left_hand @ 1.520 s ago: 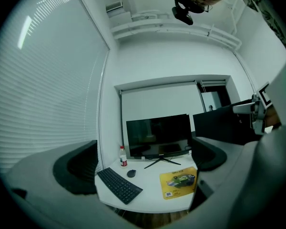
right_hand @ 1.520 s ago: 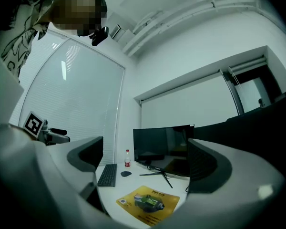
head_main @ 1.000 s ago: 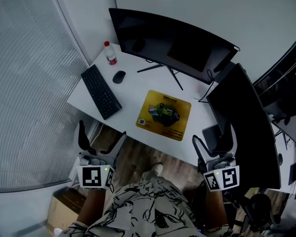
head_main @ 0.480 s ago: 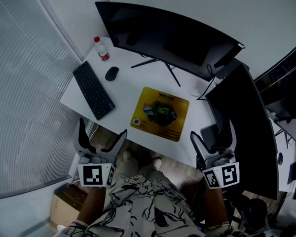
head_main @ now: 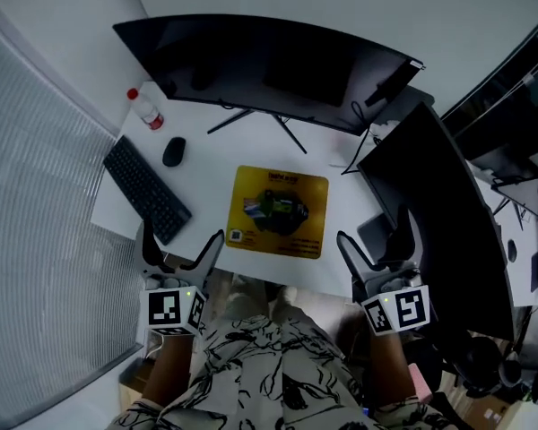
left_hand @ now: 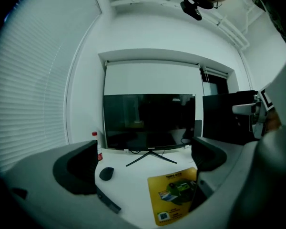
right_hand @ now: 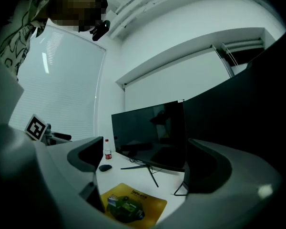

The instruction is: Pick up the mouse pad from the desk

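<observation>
Head view: left gripper and right gripper, fingers apart, hover off desk edge near mouse pad.

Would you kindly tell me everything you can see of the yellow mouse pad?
The mouse pad is a thin yellow rectangle with a dark green picture printed at its middle and a small square code near one corner. It lies flat on the white desk, near its front edge, before the monitor. Nothing rests on it; the left tongs and right tongs, both open, hang clear of it.
</observation>
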Available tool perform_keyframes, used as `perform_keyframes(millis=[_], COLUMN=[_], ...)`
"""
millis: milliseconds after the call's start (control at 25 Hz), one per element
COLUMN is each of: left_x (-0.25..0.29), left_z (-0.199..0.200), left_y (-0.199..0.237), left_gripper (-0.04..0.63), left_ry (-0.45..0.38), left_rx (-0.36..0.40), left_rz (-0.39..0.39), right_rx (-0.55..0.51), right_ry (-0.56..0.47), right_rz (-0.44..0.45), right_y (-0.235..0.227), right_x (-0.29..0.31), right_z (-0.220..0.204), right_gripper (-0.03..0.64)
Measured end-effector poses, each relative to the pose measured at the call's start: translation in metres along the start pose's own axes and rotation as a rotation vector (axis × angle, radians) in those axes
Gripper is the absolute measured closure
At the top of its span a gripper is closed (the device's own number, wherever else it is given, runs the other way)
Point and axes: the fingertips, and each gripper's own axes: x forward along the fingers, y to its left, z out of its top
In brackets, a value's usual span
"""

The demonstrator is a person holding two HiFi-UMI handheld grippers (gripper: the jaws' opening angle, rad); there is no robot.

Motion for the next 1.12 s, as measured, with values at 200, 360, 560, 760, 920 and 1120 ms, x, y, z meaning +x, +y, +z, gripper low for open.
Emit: perform_keyframes(millis=[200,360,560,760,920,1120], left_x=[0.047,0.074,0.104,0.130,0.146,0.162], left_z=[-0.010,-0.024,-0.052,-0.094,-0.129,-0.178], left_y=[0.002,0.000,-0.009,-0.017,-0.020,-0.031], left_gripper=[-0.006,-0.006,-0.006,-0.006,0.000,0.000], left_ry=[0.035,0.084,0.157,0.254,0.322,0.418], left_rx=[0.006,0.033,0.047,0.018,0.000,0.026], left_rz=[-0.075,-0.134,-0.205,-0.258,-0.274,-0.298], right_rx=[-0.005,0.003,-0.002,0.000,0.028,0.059], right_ry=[0.035,0.061,0.160,0.307,0.389,0.524], right_rz=[-0.089,-0.115,-0.153,-0.178,-0.203,-0.200], right_y=[-0.016,-0.020,-0.031,-0.045,-0.056,-0.055], right_x=[0.018,0.032,0.044,0.053,0.058,0.066], right_z=[-0.014,-0.026,-0.073,-0.142,-0.189,-0.245], right_gripper=[0.077,0.077,0.077,0.077,0.077,0.078])
